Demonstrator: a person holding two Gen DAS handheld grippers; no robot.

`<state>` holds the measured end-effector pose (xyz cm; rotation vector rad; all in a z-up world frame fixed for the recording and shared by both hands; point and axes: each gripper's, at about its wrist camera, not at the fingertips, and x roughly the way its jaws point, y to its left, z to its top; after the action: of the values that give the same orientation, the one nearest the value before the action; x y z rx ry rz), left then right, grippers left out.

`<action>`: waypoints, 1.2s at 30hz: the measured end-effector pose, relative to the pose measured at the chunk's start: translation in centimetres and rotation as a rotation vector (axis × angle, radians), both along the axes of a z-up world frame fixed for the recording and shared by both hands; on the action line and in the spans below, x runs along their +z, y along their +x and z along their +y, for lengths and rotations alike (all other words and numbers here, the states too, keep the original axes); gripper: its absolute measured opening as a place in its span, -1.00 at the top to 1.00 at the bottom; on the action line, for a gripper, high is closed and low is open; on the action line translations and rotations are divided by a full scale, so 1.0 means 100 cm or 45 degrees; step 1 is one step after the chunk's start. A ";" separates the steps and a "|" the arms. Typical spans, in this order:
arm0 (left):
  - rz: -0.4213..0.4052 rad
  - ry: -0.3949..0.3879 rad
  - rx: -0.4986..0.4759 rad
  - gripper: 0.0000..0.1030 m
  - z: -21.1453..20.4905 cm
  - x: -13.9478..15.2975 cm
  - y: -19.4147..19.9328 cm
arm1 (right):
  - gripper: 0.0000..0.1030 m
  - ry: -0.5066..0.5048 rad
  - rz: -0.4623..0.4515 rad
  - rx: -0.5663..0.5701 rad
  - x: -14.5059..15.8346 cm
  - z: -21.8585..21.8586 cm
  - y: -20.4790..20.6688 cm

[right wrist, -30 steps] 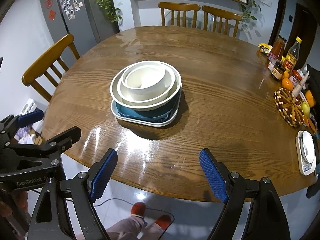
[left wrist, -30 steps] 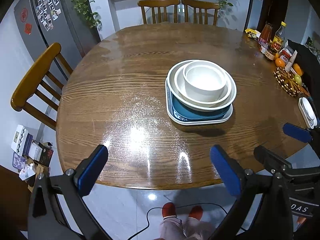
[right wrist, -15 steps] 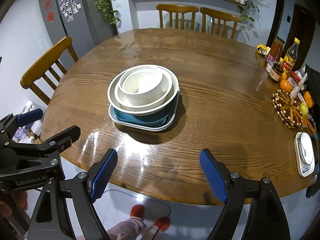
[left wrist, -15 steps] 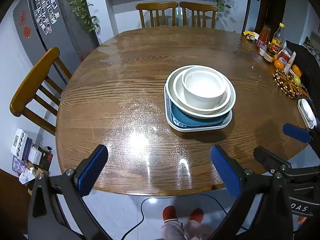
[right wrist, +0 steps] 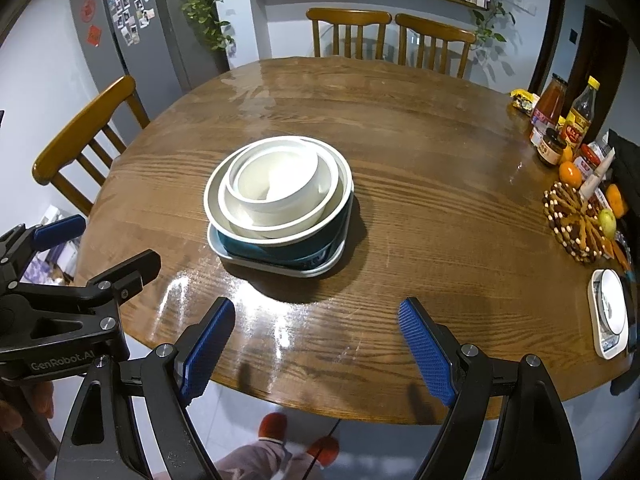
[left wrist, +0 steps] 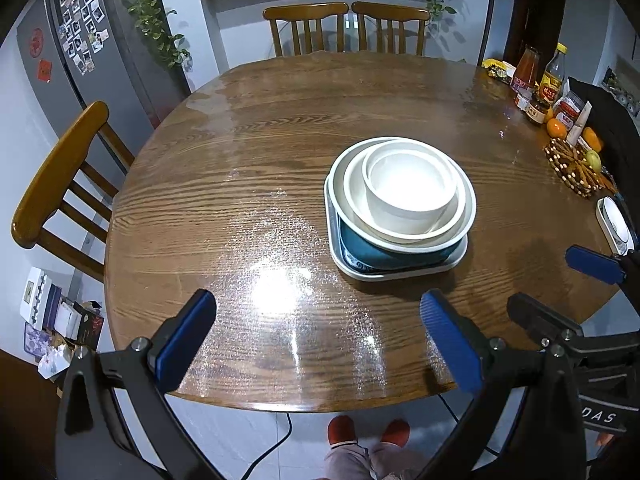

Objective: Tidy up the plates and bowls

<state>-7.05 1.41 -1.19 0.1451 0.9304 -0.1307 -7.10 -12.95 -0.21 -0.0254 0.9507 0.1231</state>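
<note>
Left wrist: nested bowls [left wrist: 408,192] on table [left wrist: 240,184]

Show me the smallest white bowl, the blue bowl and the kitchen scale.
White bowl [left wrist: 412,192], left wrist view: on its inner floor.
Blue bowl [right wrist: 320,232], right wrist view: on its outer wall.
Scale [right wrist: 610,312], right wrist view: on its round white platform.

Bare wood spans the near and left of the round counter [left wrist: 240,200], open to a claw. The nested stack of bowls and plates [left wrist: 404,208] stands alone right of centre; bottles [right wrist: 568,116], fruit and a beaded trivet [right wrist: 576,224] crowd the right edge.
</note>
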 end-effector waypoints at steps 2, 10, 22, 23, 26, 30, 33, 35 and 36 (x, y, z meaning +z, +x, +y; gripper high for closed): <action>0.005 0.000 -0.006 -0.98 -0.001 -0.001 0.002 | -0.64 -0.003 0.003 -0.007 -0.001 -0.001 0.001; 0.016 0.001 -0.026 -0.98 -0.004 -0.003 0.010 | -0.64 -0.005 0.012 -0.027 -0.003 -0.002 0.008; 0.043 0.004 -0.035 -0.98 -0.006 -0.004 0.015 | -0.64 -0.008 0.021 -0.032 -0.004 -0.003 0.010; 0.045 0.005 -0.035 -0.98 -0.006 -0.004 0.016 | -0.64 -0.009 0.021 -0.032 -0.004 -0.003 0.010; 0.048 0.007 -0.035 -0.98 -0.007 -0.004 0.016 | -0.64 -0.009 0.021 -0.034 -0.004 -0.003 0.010; 0.046 -0.005 -0.029 -0.98 -0.005 -0.005 0.016 | -0.64 -0.007 0.023 -0.035 -0.004 -0.003 0.010; 0.021 -0.007 -0.019 -0.98 -0.004 -0.003 0.015 | -0.64 -0.007 0.021 -0.031 -0.003 -0.002 0.011; 0.021 -0.005 -0.022 -0.98 -0.003 -0.003 0.016 | -0.64 -0.007 0.021 -0.030 -0.002 0.000 0.013; 0.022 -0.003 -0.021 -0.98 -0.003 -0.003 0.016 | -0.64 -0.007 0.021 -0.029 -0.002 0.000 0.013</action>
<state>-5.42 1.07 -1.47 0.1495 0.9465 -0.1488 -5.80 -12.97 -0.41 -0.0185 0.9677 0.0999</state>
